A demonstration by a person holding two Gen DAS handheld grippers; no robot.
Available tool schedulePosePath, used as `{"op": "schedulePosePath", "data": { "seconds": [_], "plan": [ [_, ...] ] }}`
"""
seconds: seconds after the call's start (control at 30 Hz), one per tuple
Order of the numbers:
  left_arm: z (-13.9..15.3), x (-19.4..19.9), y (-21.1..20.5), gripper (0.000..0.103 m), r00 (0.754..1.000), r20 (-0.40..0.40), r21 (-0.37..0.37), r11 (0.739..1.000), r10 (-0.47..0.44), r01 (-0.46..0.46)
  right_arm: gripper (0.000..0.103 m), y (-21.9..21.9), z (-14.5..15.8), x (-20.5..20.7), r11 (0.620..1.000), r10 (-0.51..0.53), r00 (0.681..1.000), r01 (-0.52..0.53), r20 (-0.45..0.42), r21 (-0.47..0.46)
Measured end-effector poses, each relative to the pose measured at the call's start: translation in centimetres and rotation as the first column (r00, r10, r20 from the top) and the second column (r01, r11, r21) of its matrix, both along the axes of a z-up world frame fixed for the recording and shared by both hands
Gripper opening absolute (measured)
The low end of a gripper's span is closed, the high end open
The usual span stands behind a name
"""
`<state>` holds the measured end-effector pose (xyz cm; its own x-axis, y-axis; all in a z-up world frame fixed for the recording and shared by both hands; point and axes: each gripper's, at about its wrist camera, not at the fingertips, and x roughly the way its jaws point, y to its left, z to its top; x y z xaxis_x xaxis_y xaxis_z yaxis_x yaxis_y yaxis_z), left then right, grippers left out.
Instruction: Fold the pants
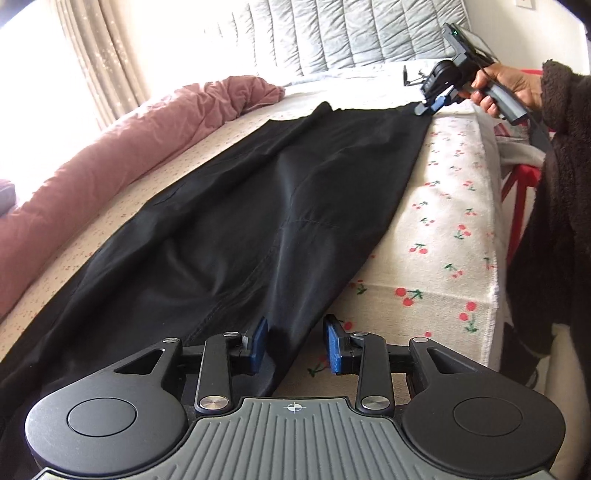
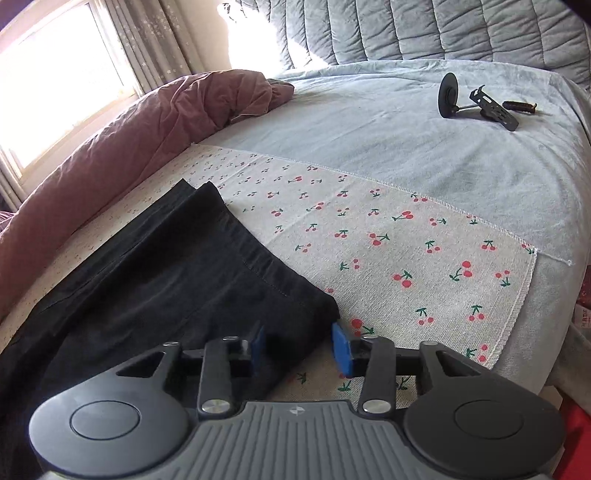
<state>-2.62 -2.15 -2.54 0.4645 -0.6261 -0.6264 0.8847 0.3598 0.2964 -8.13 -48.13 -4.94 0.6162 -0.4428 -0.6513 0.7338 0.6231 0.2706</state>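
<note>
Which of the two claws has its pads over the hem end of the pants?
The right claw: stitched leg hems lie at its pads. The left claw sits at the opposite, wider end of the black pants.

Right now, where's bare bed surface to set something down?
Free: cherry-print cloth between the black pants and the cloth's stitched edge; grey sheet short of the black tool. Crowded: window side, pink duvet along the pants.

Home bedroom. Evidence: bed with grey quilted headboard (image 2: pixel 424 29), cherry-print cloth (image 2: pixel 388 251) over a pale blue sheet (image 2: pixel 369 122), bunched pink duvet (image 1: pixel 122 147), curtained window (image 2: pixel 62 77); red frame (image 1: pixel 517 192) beside bed, possibly a chair
</note>
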Motion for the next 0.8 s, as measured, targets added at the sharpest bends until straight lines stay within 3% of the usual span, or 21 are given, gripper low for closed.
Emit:
{"op": "schedulePosePath", "data": {
  "seconds": [0.03,0.07,0.1,0.23,0.33,0.43,0.47,0.53,0.6,0.63,0.67,0.7,0.8],
  "plan": [
    [-0.2,-0.1,-0.1,0.029,1.000,0.013,-0.001,1.000,0.007,-0.007,0.003,0.2,0.0,0.4,1.000,0.004,1.000,-0.004,-0.015,-0.025],
    [-0.2,-0.3,-0.2,0.012,1.000,0.024,-0.006,1.000,0.018,-0.018,0.002,0.3,0.2,0.7,0.999,0.003,1.000,-0.003,-0.018,-0.040],
    [0.0,-0.4,-0.2,0.005,0.999,0.030,-0.011,1.000,0.027,-0.027,0.001,0.4,0.5,0.8,0.998,-0.010,1.000,0.008,-0.027,-0.055],
    [1.1,-0.7,0.4,0.004,1.000,-0.006,-0.044,0.999,0.010,-0.010,0.000,0.9,1.6,0.3,0.990,-0.053,0.995,0.040,-0.086,-0.137],
    [0.6,-1.2,0.1,0.004,0.998,-0.047,0.003,0.999,-0.035,0.036,0.000,0.9,1.4,-0.2,0.986,-0.077,0.985,0.052,-0.156,-0.161],
    [0.1,-1.8,-0.1,0.004,0.998,-0.032,0.047,0.997,-0.054,0.056,0.000,0.5,0.5,-0.4,0.987,-0.088,0.973,0.055,-0.215,-0.154],
    [0.4,-1.7,0.0,0.007,0.998,-0.048,0.041,0.998,-0.046,0.048,0.001,0.7,0.4,-0.3,0.984,-0.083,0.970,0.044,-0.227,-0.171],
    [1.0,-1.2,0.5,0.016,0.995,-0.097,0.012,0.999,-0.032,0.034,0.017,1.0,0.7,-0.3,0.978,-0.095,0.970,0.049,-0.225,-0.203],
    [1.6,-0.8,1.2,0.036,0.991,-0.132,-0.024,1.000,0.002,-0.005,0.046,1.6,1.3,-0.4,0.970,-0.093,0.976,0.045,-0.197,-0.237],
    [1.9,-0.7,1.6,0.044,0.990,-0.135,-0.042,0.998,0.034,-0.040,0.049,1.8,1.6,-0.4,0.969,-0.080,0.981,0.035,-0.177,-0.243],
    [2.2,-0.6,2.1,0.061,0.988,-0.134,-0.057,0.995,0.073,-0.081,0.049,2.3,2.0,-0.4,0.970,-0.054,0.987,0.016,-0.150,-0.244],
    [2.5,-0.4,2.6,0.070,0.985,-0.132,-0.070,0.990,0.112,-0.122,0.051,2.5,2.2,-0.3,0.971,-0.039,0.989,0.005,-0.139,-0.240],
    [3.3,0.4,4.2,0.072,0.963,-0.118,-0.089,0.964,0.241,-0.252,0.063,4.1,2.8,1.0,0.975,0.039,0.992,-0.064,-0.118,-0.213]
  ]
}}
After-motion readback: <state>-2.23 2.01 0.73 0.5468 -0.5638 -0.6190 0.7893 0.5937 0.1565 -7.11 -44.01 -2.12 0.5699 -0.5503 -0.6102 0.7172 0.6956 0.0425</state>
